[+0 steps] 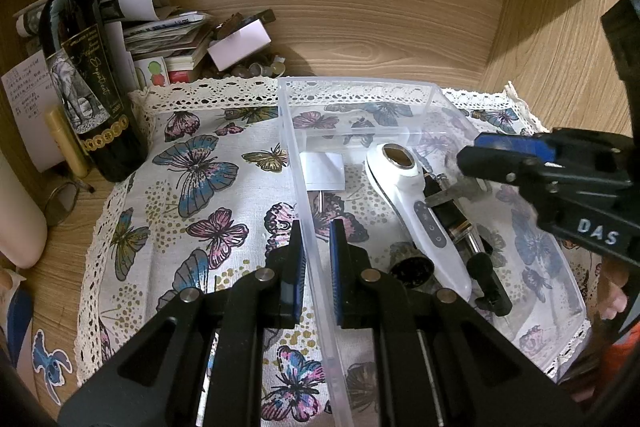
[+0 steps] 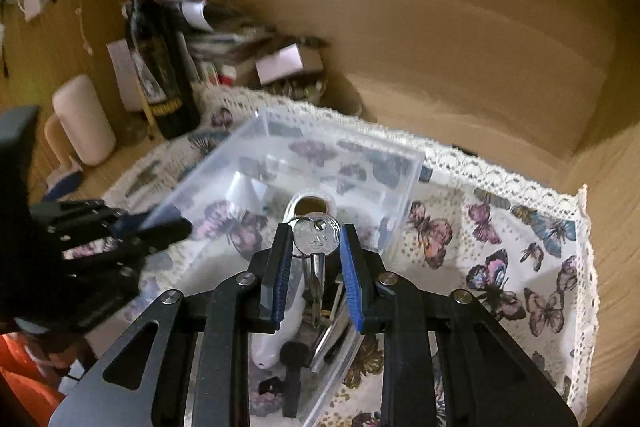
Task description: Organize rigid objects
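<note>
A clear plastic box (image 1: 308, 195) stands on the butterfly cloth (image 1: 192, 195). In it lie a white handheld device (image 1: 420, 215), a black corkscrew (image 1: 472, 247), a small dark round cap (image 1: 412, 265) and a white block (image 1: 322, 171). My left gripper (image 1: 316, 267) straddles the box's left wall, jaws narrowly apart and not pressing it. My right gripper (image 2: 312, 267) is over the box and holds a silver key (image 2: 316, 237) between its jaws; it also shows in the left wrist view (image 1: 472, 163) with the key (image 1: 452, 193) hanging above the corkscrew. The box shows in the right wrist view (image 2: 304, 155).
A dark wine bottle (image 1: 86, 75) stands at the left edge of the cloth, with a stack of papers and small boxes (image 1: 176, 39) behind it. A pale cylinder (image 2: 86, 119) stands further left. Wooden walls close the back and right side.
</note>
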The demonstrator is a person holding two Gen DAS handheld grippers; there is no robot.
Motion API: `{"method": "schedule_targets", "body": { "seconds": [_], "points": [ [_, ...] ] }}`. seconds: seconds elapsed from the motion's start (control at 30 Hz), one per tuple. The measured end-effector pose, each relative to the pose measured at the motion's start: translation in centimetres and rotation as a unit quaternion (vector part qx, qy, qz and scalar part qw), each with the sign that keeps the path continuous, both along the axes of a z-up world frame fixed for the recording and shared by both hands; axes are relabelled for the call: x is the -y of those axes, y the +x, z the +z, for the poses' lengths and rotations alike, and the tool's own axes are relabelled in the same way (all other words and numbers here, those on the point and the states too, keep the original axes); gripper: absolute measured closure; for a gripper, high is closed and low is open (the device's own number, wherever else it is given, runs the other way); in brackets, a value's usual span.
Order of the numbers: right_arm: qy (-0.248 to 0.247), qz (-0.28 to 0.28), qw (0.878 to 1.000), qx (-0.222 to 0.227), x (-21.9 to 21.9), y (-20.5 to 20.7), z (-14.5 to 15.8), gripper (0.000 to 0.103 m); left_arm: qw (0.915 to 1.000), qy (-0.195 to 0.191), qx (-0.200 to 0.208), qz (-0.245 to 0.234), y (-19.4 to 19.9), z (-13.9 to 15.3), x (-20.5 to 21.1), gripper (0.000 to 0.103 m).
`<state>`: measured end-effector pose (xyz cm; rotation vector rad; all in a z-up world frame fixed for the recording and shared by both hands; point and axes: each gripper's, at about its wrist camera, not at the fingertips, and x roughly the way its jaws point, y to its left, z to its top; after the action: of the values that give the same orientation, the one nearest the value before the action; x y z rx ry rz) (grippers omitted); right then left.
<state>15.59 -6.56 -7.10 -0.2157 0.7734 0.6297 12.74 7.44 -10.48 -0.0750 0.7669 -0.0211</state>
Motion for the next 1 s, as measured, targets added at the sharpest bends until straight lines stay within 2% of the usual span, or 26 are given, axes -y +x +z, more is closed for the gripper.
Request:
{"method": "schedule_targets", "body": {
  "seconds": [0.23, 0.3, 0.4, 0.57, 0.63, 0.7, 0.8, 0.83, 0.87, 0.9, 1.0],
  "points": [
    [-0.016, 0.0, 1.0, -0.012, -0.2, 0.1, -0.6, 0.081, 1.0, 0.002, 0.0, 0.0, 0.0, 0.0, 0.0, 0.093],
    [-0.018, 0.0, 1.0, -0.011, 0.0, -0.1, -0.5, 0.077, 1.0, 0.003, 0.0, 0.0, 0.0, 0.0, 0.0, 0.093],
    [-0.013, -0.003, 1.0, -0.006, 0.5, -0.6, -0.1, 0.073, 1.0, 0.005, -0.002, 0.001, 0.1, 0.0, 0.0, 0.093],
    [-0.001, -0.015, 1.0, 0.006, 1.9, -1.4, 1.0, 0.072, 0.9997, 0.021, 0.005, 0.008, -0.2, 0.3, 0.2, 0.093],
    [0.006, -0.021, 1.0, 0.013, 2.4, -1.9, 1.5, 0.069, 0.9996, 0.026, 0.01, 0.01, -0.5, 0.6, 0.3, 0.093],
    [0.015, -0.029, 0.999, 0.026, 3.1, -2.6, 2.1, 0.059, 0.9993, 0.03, 0.018, 0.012, -1.1, 1.2, 0.5, 0.093],
    [0.025, -0.036, 0.998, 0.047, 3.9, -3.9, 3.1, 0.051, 0.9987, 0.031, 0.039, 0.013, -2.3, 2.6, 0.8, 0.08],
    [0.029, -0.039, 0.997, 0.054, 4.2, -4.4, 3.5, 0.048, 0.9983, 0.031, 0.046, 0.014, -2.7, 2.9, 0.9, 0.071],
    [0.033, -0.044, 0.996, 0.066, 4.5, -5.1, 3.9, 0.041, 0.9973, 0.035, 0.063, 0.016, -3.5, 3.6, 1.2, 0.062],
    [0.036, -0.048, 0.995, 0.076, 4.7, -5.5, 4.2, 0.033, 0.9963, 0.039, 0.075, 0.016, -4.0, 4.1, 1.5, 0.059],
    [0.048, -0.059, 0.991, 0.11, 5.5, -7.4, 5.3, 0.019, 0.9916, 0.053, 0.117, 0.015, -5.8, 5.8, 2.4, 0.042]
  ]
}}
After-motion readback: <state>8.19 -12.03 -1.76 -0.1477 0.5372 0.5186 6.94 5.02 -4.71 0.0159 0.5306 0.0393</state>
